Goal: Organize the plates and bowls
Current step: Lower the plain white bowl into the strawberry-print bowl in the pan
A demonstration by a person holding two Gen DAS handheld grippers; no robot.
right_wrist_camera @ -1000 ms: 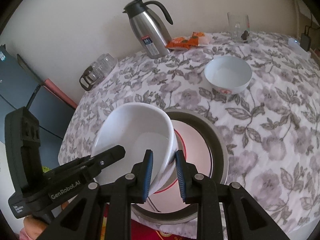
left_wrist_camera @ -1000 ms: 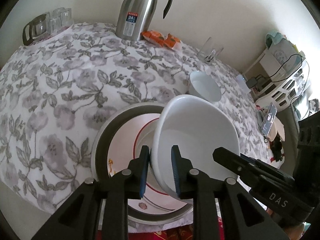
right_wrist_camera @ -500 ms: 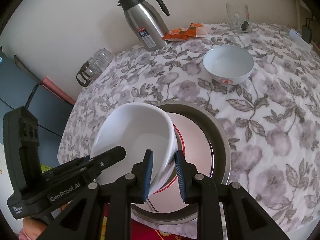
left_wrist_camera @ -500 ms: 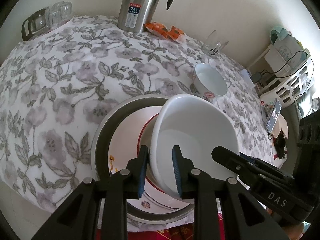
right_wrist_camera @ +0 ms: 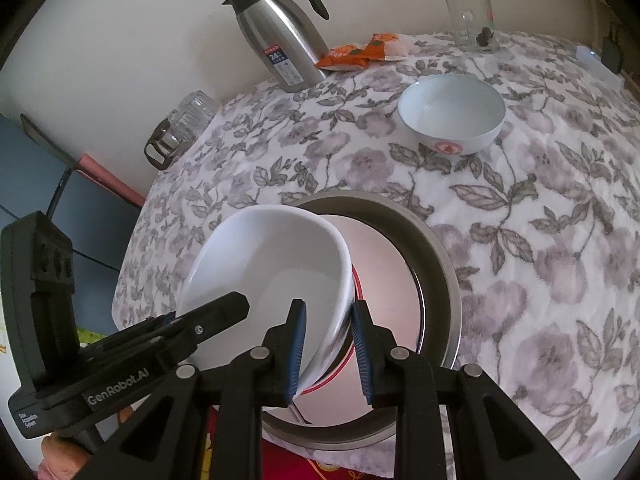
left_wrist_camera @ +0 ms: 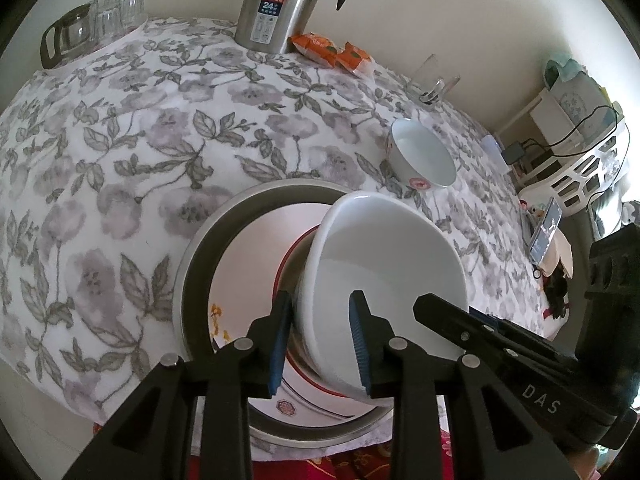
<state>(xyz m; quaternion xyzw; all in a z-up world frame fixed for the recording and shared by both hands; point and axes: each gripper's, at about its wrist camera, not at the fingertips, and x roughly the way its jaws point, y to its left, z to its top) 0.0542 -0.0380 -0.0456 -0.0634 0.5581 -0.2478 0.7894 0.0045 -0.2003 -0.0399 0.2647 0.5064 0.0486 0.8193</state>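
Observation:
A large white bowl (left_wrist_camera: pixel 384 280) sits tilted over a red-rimmed plate (left_wrist_camera: pixel 248 264) that lies in a grey metal dish (left_wrist_camera: pixel 200 248). My left gripper (left_wrist_camera: pixel 320 340) straddles the bowl's near rim with its jaws apart, a gap showing beside the left pad. My right gripper (right_wrist_camera: pixel 328 344) straddles the opposite rim of the same bowl (right_wrist_camera: pixel 276 264), its jaws also parted. A smaller white bowl with a red mark (left_wrist_camera: pixel 420 156) stands alone further back; it also shows in the right wrist view (right_wrist_camera: pixel 452 112).
A steel thermos jug (left_wrist_camera: pixel 276 4), orange snack packets (left_wrist_camera: pixel 332 50), a drinking glass (right_wrist_camera: pixel 470 20) and a glass jug with cups (left_wrist_camera: pixel 88 28) stand along the far edge of the floral tablecloth (left_wrist_camera: pixel 120 140). A white rack (left_wrist_camera: pixel 580 168) stands off the table at right.
Both grippers have loosened their hold on the large bowl's rim, jaws wider than before. The bowl has sunk closer to the plate. Both cameras now look more steeply down.

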